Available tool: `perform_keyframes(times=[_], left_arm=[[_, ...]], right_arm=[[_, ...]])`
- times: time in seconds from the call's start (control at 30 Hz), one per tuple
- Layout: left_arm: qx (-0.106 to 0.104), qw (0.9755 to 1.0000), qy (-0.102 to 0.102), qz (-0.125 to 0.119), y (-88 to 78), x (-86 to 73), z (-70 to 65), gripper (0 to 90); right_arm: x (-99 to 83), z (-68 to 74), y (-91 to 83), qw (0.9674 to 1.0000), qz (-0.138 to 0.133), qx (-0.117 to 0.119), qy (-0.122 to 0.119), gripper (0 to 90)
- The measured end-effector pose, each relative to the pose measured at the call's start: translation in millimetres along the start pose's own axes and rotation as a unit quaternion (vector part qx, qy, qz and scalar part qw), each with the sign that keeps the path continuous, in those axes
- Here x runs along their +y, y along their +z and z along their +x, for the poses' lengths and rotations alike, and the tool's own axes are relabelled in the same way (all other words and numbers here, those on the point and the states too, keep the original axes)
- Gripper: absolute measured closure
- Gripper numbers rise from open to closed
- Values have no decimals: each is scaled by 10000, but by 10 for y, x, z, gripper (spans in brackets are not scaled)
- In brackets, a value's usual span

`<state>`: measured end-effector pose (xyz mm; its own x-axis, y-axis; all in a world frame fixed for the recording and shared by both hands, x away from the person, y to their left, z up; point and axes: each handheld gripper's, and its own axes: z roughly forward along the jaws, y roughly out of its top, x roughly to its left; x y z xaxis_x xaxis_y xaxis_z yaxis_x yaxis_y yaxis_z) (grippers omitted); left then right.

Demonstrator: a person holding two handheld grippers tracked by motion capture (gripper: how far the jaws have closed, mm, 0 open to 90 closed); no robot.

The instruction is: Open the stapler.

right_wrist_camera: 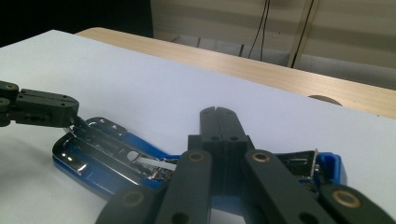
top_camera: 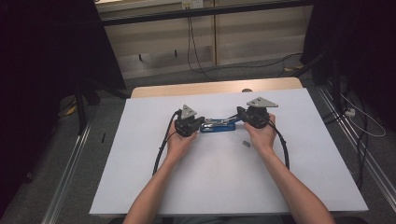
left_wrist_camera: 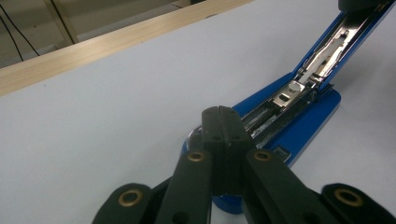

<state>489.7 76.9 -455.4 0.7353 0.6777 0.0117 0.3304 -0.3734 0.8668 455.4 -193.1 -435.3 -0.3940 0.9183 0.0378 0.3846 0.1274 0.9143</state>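
So we've got a blue stapler [top_camera: 218, 126] lying mid-table on the white sheet [top_camera: 224, 186], swung wide open so the metal staple channel is showing. Our left gripper [left_wrist_camera: 218, 112] has its jaws fully closed with nothing between them, tips pressing down on the stapler's left end by the look of it. The right gripper [right_wrist_camera: 218, 113] is closed and empty too, parked over the hinged right end, where the lid sticks up. Looks like we're at the reloading step: body pinned down, tray exposed. There's a small grey bit [top_camera: 246, 143] near the right hand [top_camera: 261, 135], probably a strip of staples but too tiny to be sure. Next move probably means opening the right jaws and reaching for that bit while the left keeps the stapler steady.
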Motion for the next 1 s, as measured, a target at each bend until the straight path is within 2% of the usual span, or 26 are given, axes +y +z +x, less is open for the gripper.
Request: perform_keyframes(times=[0.63,1.0], left_arm=[[-2,10000,2,-7,1,-1,0,900],[27,10000,38,-49,10,-7,-11,900]], right_arm=[[-141,-120,-5,9997,195,-135,50,900],[-186,-128,17,9995,277,-158,16,900]])
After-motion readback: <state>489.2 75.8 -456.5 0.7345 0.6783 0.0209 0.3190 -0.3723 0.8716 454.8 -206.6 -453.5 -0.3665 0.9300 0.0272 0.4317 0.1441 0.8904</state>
